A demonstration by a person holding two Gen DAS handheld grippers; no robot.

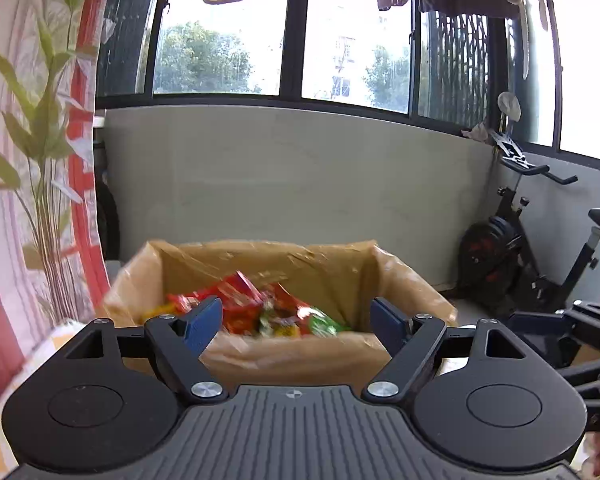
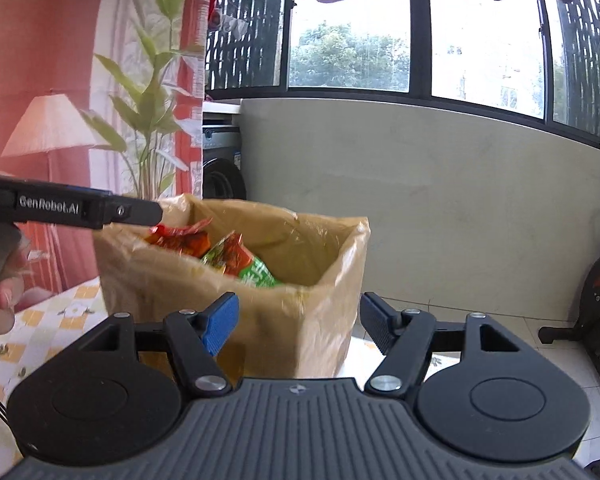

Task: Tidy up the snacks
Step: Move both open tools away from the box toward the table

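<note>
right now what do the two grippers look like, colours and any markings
Both are matte black plastic. The left gripper and right gripper each have two angled finger links with silver pivot screws, blue ribbed pads, round black side housings and a grey ribbed deck with a small cross mark. The right wrist view shows white "GenRobot.AI" lettering on the left gripper's side.

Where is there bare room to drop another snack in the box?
In the cardboard box, the right end, between the green packet and the right wall, looks free. The left and middle are crowded with red packets.
</note>
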